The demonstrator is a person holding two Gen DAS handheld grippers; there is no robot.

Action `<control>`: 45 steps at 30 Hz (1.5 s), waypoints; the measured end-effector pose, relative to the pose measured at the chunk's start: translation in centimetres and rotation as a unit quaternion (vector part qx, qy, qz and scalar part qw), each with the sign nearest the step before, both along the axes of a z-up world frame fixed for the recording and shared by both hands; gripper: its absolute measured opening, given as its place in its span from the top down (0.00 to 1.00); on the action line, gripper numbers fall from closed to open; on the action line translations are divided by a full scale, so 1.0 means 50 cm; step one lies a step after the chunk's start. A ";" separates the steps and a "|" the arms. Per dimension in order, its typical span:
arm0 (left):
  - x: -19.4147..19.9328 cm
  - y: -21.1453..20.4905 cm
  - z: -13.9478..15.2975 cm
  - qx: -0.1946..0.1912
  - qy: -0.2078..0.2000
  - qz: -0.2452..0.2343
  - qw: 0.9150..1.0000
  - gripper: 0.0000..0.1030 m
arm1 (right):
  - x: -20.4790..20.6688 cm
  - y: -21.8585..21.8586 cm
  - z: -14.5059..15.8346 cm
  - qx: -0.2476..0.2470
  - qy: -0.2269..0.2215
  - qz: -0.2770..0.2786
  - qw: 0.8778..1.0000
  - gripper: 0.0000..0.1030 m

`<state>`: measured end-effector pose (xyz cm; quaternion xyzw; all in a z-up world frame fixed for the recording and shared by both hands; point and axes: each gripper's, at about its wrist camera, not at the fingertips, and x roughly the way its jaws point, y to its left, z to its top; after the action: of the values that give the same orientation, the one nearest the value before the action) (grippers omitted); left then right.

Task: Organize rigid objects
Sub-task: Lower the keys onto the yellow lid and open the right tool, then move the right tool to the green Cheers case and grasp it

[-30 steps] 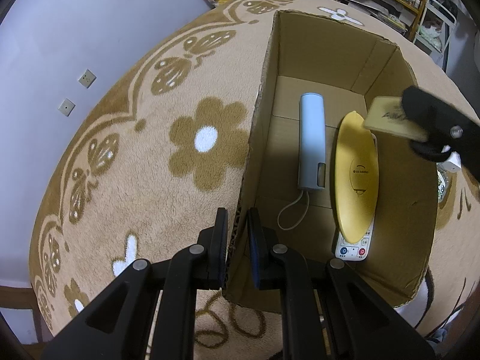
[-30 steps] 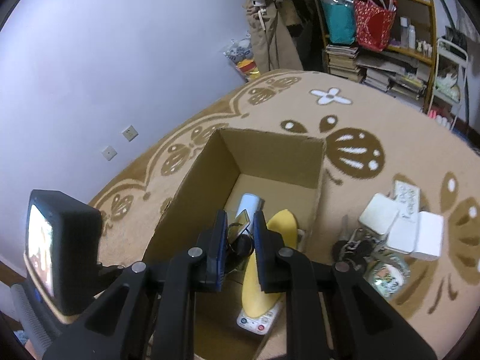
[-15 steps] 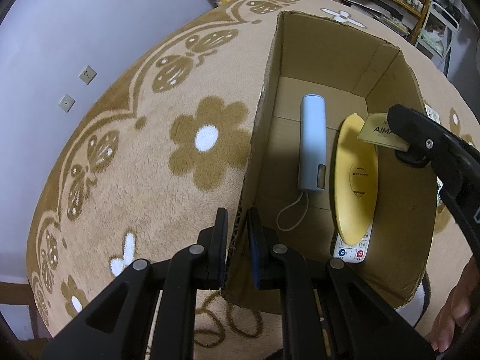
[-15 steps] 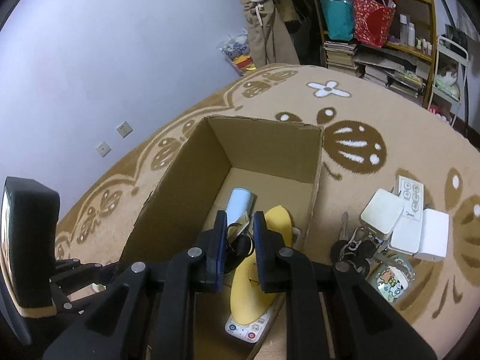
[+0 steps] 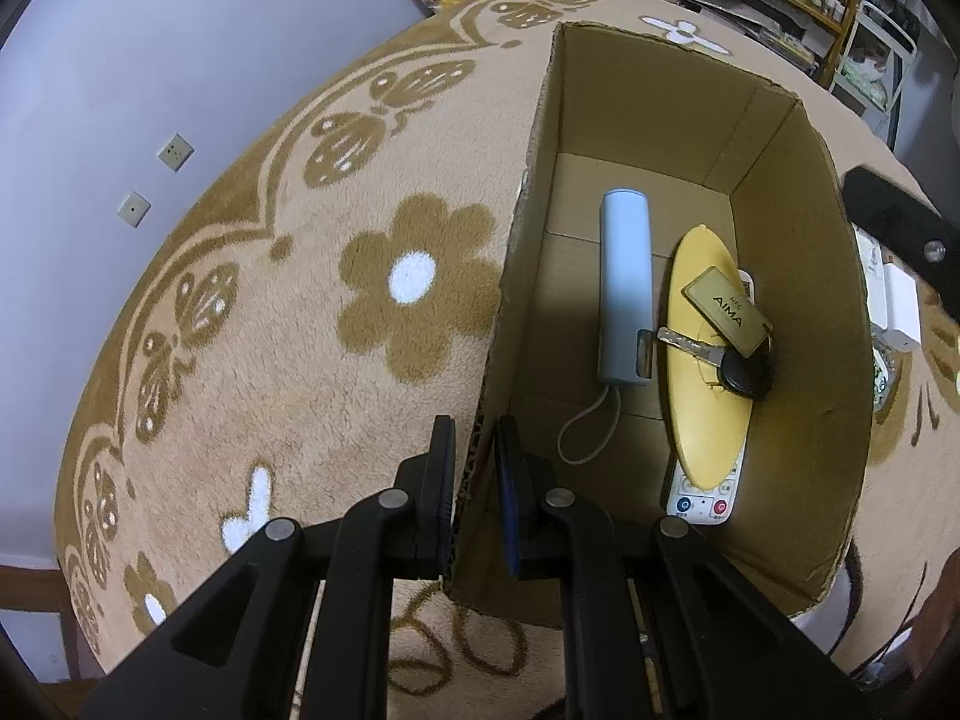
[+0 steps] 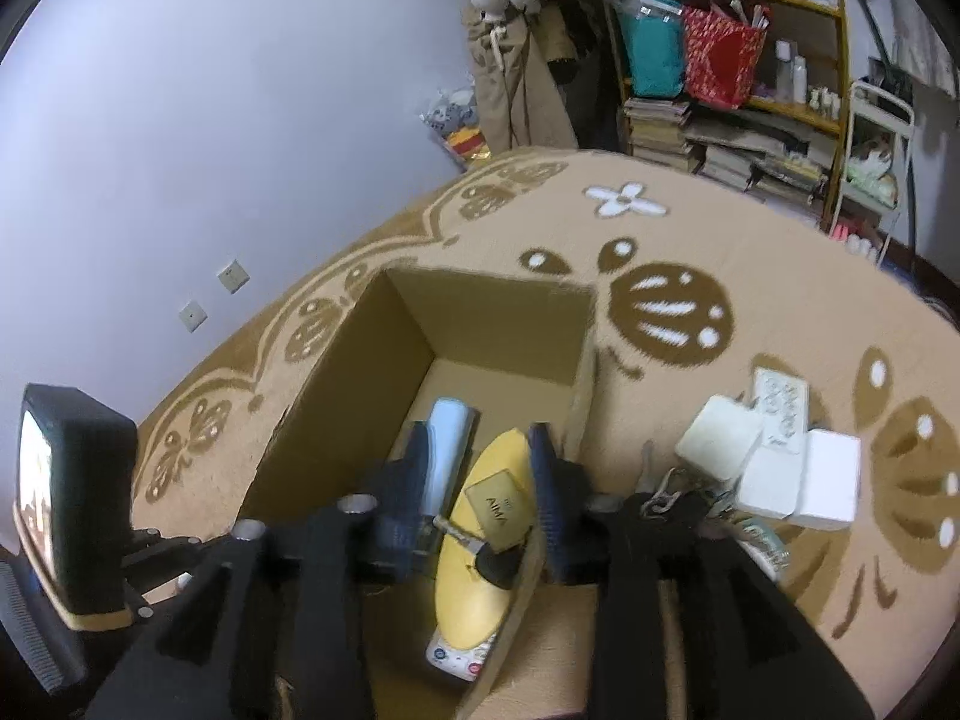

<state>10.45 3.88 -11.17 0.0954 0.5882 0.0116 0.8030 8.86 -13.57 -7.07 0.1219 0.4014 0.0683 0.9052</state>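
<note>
One key with a black head and a tan tag printed AIMA lies inside the cardboard box, on top of the single yellow oval piece. That yellow piece rests on one white remote, whose blue and red buttons show at the end of the box nearest the left gripper. Just beside the yellow piece, toward the box's left wall, lies one pale blue cylindrical device with a looped cord; the key's blade reaches toward its lower end.

The left gripper has its jaws closed on the box's near left wall, one finger outside and one inside. The right gripper hangs above the box with its jaws spread apart and nothing between them; the key and tag lie below the gap.

Outside the box, past its right wall, three white blocky items sit clustered on the tan patterned rug, touching one another, with one flat white remote behind them and a bunch of keys just beside the box. Two wall sockets sit on the wall left of the box.
</note>
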 end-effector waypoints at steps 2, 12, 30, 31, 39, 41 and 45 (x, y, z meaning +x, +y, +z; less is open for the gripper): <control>0.001 0.002 0.000 -0.002 0.001 0.003 1.000 0.88 | -0.006 -0.004 0.011 -0.027 -0.007 -0.001 1.000 0.51; 0.001 -0.001 0.000 0.005 0.000 -0.002 1.000 0.88 | -0.015 -0.085 -0.012 -0.090 0.021 -0.051 0.994 0.24; -0.001 -0.008 -0.001 0.013 0.000 -0.008 1.000 0.88 | -0.035 -0.202 -0.157 -0.093 0.129 -0.116 0.980 0.20; -0.001 -0.008 -0.001 0.013 -0.001 -0.008 1.000 0.88 | -0.033 -0.205 -0.166 -0.085 0.131 -0.118 0.981 0.20; 0.001 -0.005 0.000 0.005 0.002 -0.006 1.000 0.88 | -0.024 -0.232 -0.216 -0.040 0.154 -0.124 0.980 0.20; 0.001 -0.004 -0.001 0.005 0.002 -0.006 1.000 0.88 | -0.020 -0.236 -0.221 -0.040 0.155 -0.125 0.979 0.20; 0.000 -0.004 -0.001 0.008 0.002 -0.007 1.000 0.88 | -0.014 -0.247 -0.236 -0.020 0.162 -0.124 0.979 0.20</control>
<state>10.45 3.67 -11.23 0.1059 0.5887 0.0098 0.8013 8.14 -25.90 -18.86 0.1622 0.5260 -0.0727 0.8317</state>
